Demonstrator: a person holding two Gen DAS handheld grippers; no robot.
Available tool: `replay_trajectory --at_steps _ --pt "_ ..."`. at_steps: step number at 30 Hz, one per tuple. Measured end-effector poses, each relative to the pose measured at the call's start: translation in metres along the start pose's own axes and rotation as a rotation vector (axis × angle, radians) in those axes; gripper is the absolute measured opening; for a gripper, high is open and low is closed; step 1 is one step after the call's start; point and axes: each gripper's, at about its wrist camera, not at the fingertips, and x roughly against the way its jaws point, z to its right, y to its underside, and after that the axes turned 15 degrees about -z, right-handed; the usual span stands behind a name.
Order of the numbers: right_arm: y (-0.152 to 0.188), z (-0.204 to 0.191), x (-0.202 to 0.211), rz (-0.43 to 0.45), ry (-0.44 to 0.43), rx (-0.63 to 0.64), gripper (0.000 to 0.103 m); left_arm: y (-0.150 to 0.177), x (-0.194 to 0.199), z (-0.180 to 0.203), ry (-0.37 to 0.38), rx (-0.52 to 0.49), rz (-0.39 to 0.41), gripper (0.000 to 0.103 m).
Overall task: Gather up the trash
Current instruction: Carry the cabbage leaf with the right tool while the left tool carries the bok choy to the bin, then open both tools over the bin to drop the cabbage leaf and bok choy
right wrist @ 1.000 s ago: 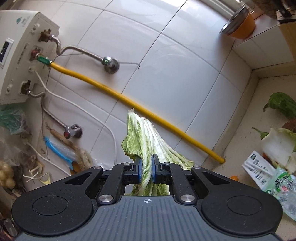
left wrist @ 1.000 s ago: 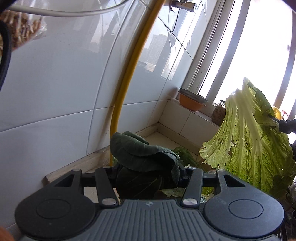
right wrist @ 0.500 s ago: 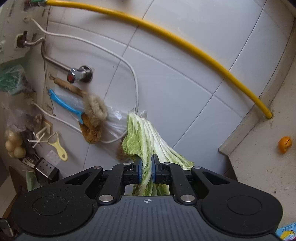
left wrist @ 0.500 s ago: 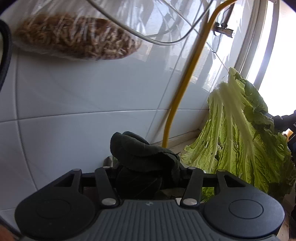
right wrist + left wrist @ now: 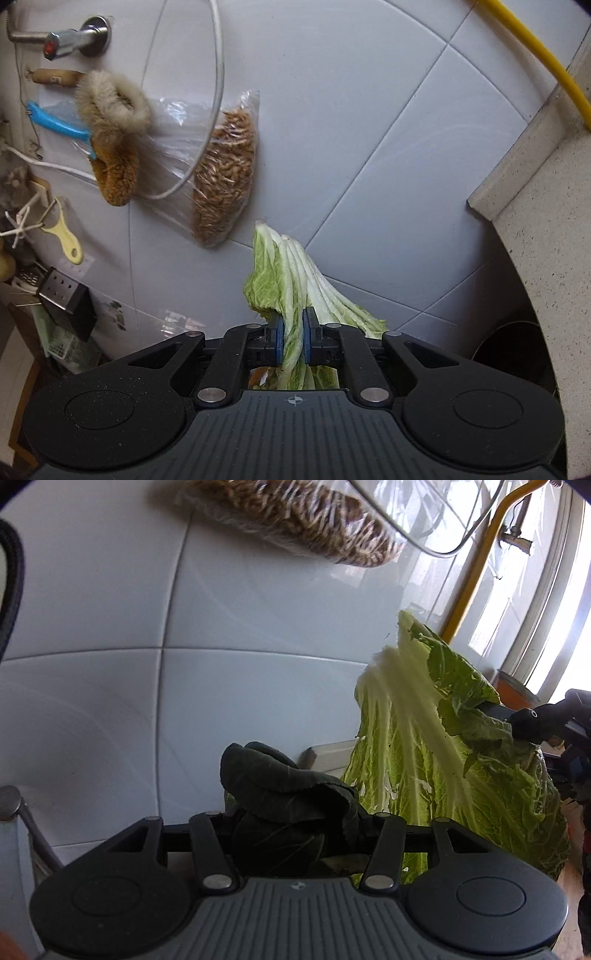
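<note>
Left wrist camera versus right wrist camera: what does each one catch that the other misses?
Only the left view shows the dark green leaf clamped in the left gripper, plus the window. Only the right view shows the brushes, the yellow peeler and the counter edge. Both show the cabbage leaf held by the right gripper, the bag of dried food and the yellow hose.

Left hand-held gripper clamped — right hand-held gripper clamped too.

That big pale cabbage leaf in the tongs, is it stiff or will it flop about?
Probably floppy: the cabbage leaf droops in frilly folds below the right tongs. Its white ribs look firmer, so it likely holds some shape. It seems light, hanging from one small pinch.
</note>
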Motion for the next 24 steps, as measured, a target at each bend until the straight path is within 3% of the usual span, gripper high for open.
replay_trajectory --at_steps 6,11,16,18,24 --pt "-0.004 0.014 -0.03 -0.049 0.024 -0.035 0.014 -0.002 -0.012 -0.013 -0.032 0.014 -0.034 0.047" --pt "-0.006 0.032 -0.06 -0.098 0.093 -0.07 0.014 0.005 -0.031 -0.021 -0.082 -0.009 -0.093 0.047" --pt "-0.004 0.06 -0.087 -0.155 0.204 -0.116 0.025 0.014 -0.06 -0.032 -0.097 -0.021 -0.188 0.05" --pt "-0.003 0.071 -0.096 -0.173 0.251 -0.127 0.04 0.015 -0.071 -0.036 -0.117 -0.017 -0.216 0.051" --pt "0.0 0.093 -0.109 -0.19 0.278 -0.176 0.042 0.019 -0.086 -0.047 -0.145 -0.002 -0.263 0.052"
